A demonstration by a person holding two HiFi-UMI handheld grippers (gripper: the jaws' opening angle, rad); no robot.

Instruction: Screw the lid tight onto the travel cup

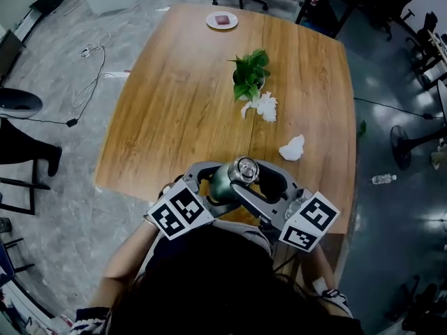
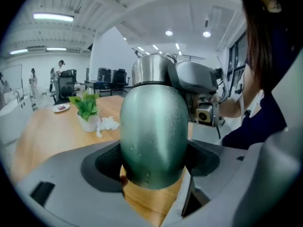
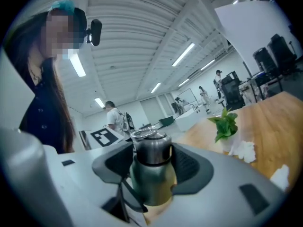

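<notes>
Clamping the travel cup (image 2: 154, 131), the left gripper (image 2: 154, 162) views mostly its body; right gripper (image 3: 152, 163) jaws pinch the lid (image 3: 152, 148).

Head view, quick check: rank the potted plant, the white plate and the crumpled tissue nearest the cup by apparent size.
1. potted plant, clearly largest.
2. white plate and crumpled tissue: they look about alike, and the plate sits farther from the camera, so I leave them unranked.

The person's head (image 1: 209, 295) hides everything behind the jaws, the jaws cover most of the cup (image 1: 222, 184) below its lid (image 1: 246, 168), and what lies on the plate (image 1: 210, 21) far beyond them is too small to tell.
</notes>
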